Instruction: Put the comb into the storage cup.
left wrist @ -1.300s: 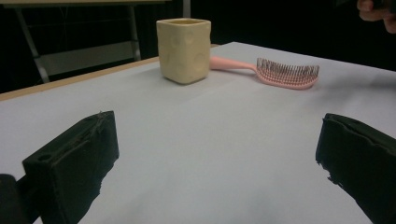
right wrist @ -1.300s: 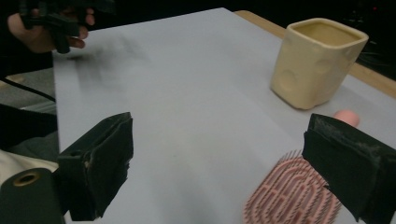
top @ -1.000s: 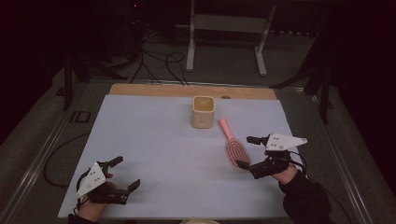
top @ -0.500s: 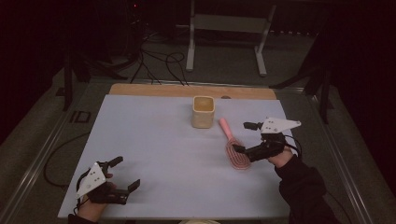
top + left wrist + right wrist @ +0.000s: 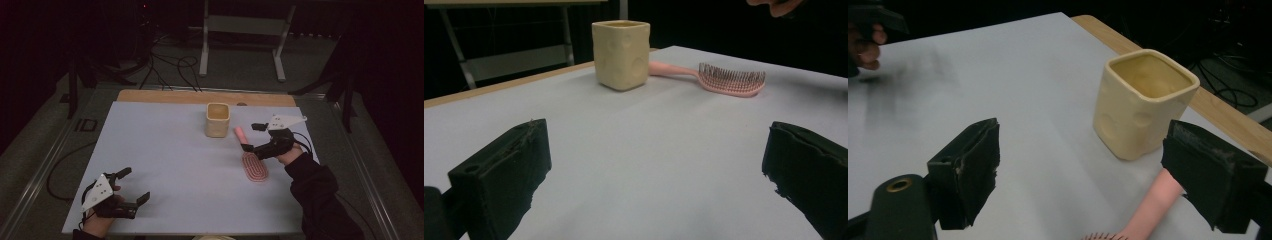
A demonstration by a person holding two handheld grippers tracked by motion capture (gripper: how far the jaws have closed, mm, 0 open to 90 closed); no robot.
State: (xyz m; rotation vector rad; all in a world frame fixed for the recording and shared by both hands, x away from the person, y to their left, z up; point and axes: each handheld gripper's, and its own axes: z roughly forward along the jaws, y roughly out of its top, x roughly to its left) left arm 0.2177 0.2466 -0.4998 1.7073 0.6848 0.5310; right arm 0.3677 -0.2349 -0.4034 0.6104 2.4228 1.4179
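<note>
Since a second ago the right gripper (image 5: 252, 136) has travelled from the table's right edge in over the brush (image 5: 251, 160), toward the cup (image 5: 218, 119), and its jaws have just been closing a little, with nothing pressed between them; the left gripper (image 5: 131, 185) has kept its place. In the high view the right forearm reaches in from the lower right, the gripper level above the brush handle, jaws wide. The left hand rests near the table's (image 5: 165, 150) front left corner, jaws apart. In the left gripper view its wide jaws frame bare table, with the cup (image 5: 621, 47) far ahead and the brush (image 5: 729, 79) lying just beside it, bristles up. In the right gripper view the wide jaws straddle the handle (image 5: 1153, 202); the cup (image 5: 1143, 100) stands just beyond, between them.
</note>
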